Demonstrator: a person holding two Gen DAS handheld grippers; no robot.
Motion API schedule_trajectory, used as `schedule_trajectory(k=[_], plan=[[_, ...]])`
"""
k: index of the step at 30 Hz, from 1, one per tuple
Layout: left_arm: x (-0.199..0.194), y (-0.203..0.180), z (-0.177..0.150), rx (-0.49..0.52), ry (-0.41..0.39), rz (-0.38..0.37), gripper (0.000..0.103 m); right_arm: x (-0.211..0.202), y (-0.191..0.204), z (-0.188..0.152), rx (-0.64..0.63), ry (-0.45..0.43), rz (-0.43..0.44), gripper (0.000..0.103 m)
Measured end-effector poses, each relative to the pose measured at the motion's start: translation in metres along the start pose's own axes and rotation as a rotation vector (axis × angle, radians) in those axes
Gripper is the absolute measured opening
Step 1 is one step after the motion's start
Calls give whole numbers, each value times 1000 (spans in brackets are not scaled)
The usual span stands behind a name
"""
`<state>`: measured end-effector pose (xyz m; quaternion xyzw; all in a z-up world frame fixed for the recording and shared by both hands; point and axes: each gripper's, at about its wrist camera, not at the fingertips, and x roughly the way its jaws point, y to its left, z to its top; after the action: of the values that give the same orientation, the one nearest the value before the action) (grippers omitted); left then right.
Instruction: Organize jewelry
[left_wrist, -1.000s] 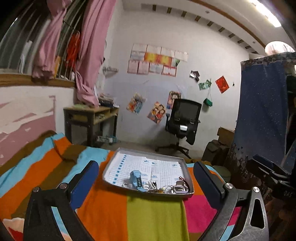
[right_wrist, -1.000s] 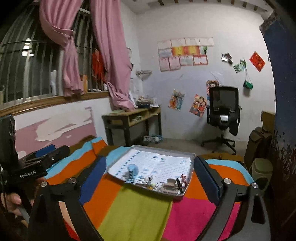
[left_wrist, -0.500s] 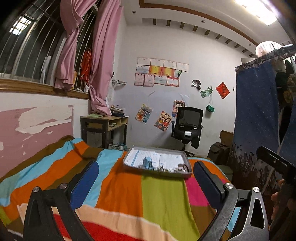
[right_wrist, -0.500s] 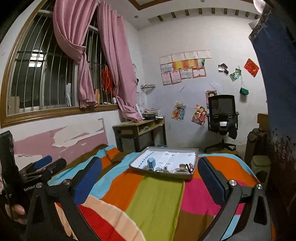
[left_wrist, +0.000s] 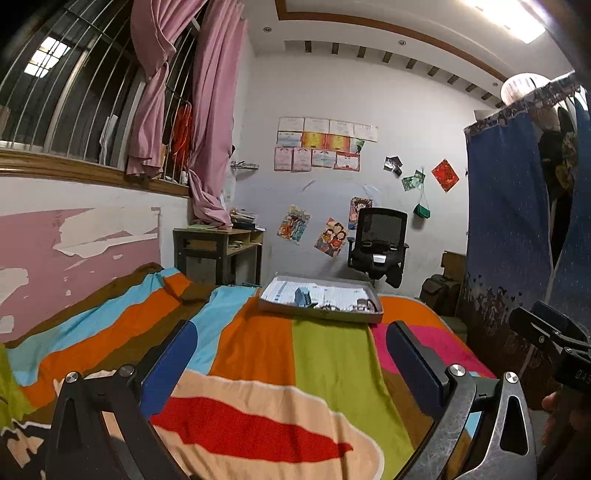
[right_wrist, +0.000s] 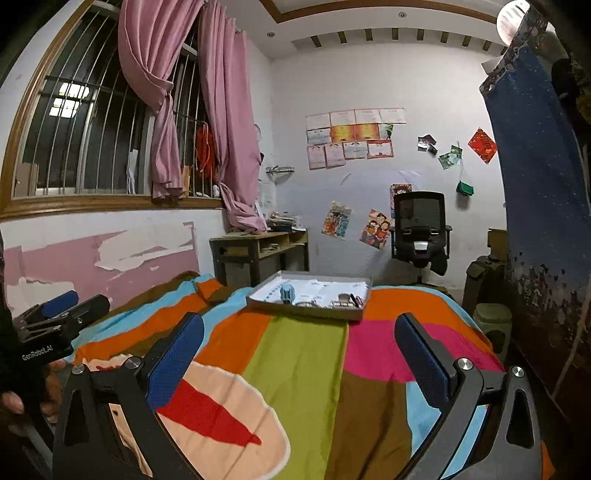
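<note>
Left wrist view: the tray (left_wrist: 320, 314) of jewelry (left_wrist: 364, 305) lies straight ahead of the left gripper (left_wrist: 291, 354), well apart, its long side crosswise. Both grippers gape wide and empty; the right gripper (right_wrist: 299, 350) seems equally far.

The small jewelry pieces (left_wrist: 364, 305) in the tray (left_wrist: 320, 313) are too small to tell apart.

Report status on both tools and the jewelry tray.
Both tools open, empty: left tool, right tool. Jewelry tray far ahead on striped blanket, untouched. Path unobstructed.
</note>
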<state>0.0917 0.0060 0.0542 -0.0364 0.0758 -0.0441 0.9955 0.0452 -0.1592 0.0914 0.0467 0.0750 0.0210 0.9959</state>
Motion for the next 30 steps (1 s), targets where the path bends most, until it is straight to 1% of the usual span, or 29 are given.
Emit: schedule_trajectory(k=[7, 14, 21, 30], plan=[[-3, -2, -24, -6, 45, 3, 103, -3, 0, -20, 1, 26, -39, 102], [1, -5, -36, -1, 82, -3, 103, -2, -5, -33, -9, 41, -68, 102], [2, -6, -41, 3, 96, 0, 103, 4, -4, -42, -2, 63, -80, 102], [1, -6, -42, 4, 96, 3, 103, 6, -3, -46, -8, 65, -82, 102]])
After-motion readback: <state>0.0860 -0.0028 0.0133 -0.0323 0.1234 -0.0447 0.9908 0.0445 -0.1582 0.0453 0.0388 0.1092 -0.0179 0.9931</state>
